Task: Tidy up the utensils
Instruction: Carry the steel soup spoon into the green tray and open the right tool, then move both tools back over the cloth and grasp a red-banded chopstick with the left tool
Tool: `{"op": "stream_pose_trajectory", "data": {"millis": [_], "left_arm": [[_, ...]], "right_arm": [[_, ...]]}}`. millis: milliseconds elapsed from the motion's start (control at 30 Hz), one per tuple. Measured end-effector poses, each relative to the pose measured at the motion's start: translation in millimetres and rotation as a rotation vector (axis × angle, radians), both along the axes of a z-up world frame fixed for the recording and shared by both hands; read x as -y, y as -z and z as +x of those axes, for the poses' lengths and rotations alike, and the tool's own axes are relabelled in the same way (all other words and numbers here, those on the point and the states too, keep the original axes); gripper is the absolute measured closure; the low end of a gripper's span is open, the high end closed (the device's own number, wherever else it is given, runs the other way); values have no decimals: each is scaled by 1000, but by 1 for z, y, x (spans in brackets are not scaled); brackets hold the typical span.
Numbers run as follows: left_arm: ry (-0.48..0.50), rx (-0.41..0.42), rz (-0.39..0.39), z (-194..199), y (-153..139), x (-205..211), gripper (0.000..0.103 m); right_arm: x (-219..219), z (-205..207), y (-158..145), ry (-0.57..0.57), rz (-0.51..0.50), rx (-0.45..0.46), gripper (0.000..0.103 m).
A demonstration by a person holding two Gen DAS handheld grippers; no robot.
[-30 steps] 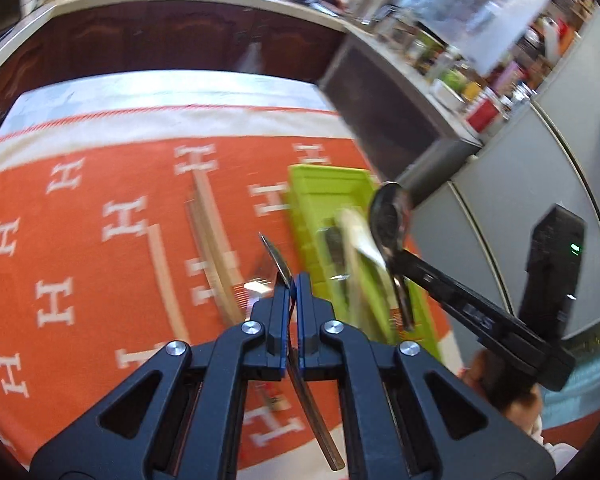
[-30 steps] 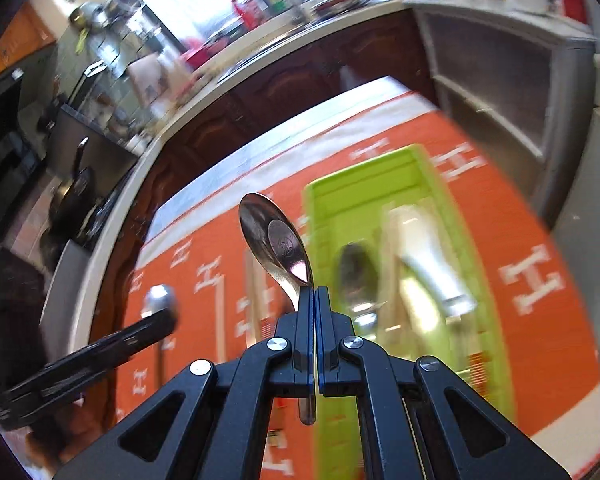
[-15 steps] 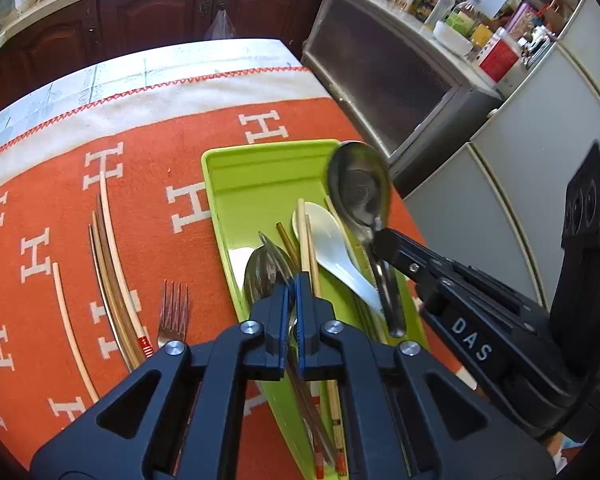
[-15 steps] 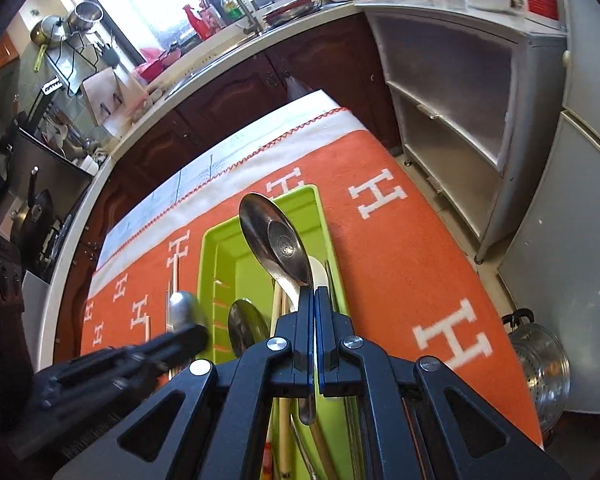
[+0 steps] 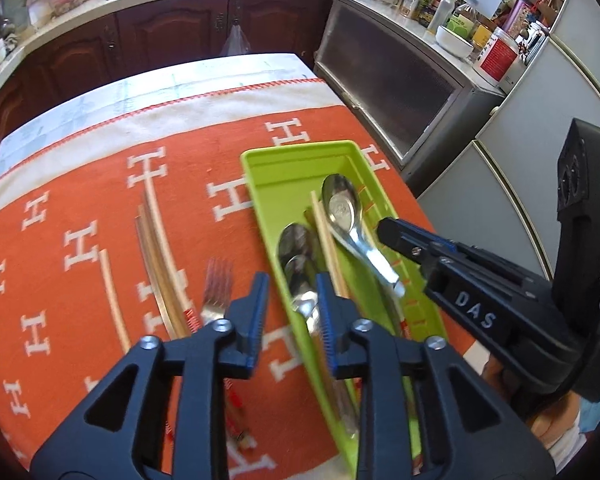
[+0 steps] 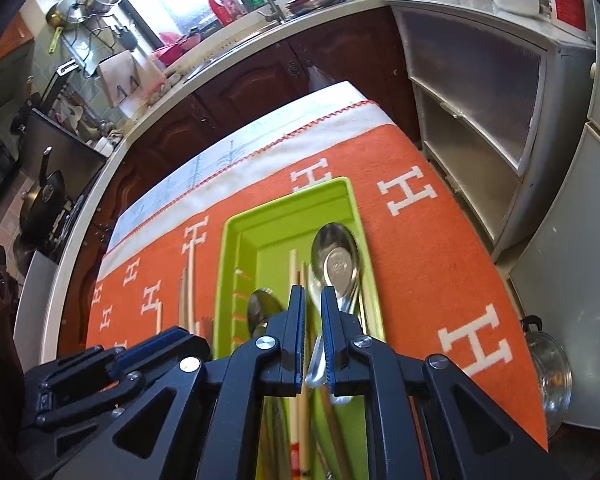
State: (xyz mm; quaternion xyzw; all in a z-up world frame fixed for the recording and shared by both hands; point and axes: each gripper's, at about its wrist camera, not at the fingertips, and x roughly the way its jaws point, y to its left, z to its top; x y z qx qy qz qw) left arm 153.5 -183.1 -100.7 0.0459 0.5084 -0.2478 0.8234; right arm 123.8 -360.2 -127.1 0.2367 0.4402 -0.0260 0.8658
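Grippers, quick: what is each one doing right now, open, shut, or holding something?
Left gripper: open, jaws just opening, spoon released into green tray.
Right gripper: open slightly, jaws just opening, nothing gripped.

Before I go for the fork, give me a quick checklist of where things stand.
1. Left gripper let go: ok, jaws just opened, its spoon lies in the tray.
2. Right gripper let go: ok, jaws just parted, its spoon rests in the tray.
3. Fork reachable: ok, on the cloth, left of the tray.
4. Chopsticks on the cloth: not ok, yet to be moved.
5. Room in tray: ok, far end bare.
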Motion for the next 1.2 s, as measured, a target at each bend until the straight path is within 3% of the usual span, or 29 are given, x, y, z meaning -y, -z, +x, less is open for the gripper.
{"op": "stream_pose_trajectory", "data": {"millis": [133,600,900,1200], "left_arm": [[-26,38,25,-20,-16,-30,77],[-177,86,11,-69,-53,-144,76],[-224,51,13,-71,-27,-169,76],[-253,-19,14,-38,32,-162,76]], "right_arm": [[-18,-20,-13,-31,-22,16,85],[-106,-77,-53,-192,-52,45,84],[-161,-81,-57,-282,-59,28,84],[-173,-52,-19,-273,-12,-51,84]]}}
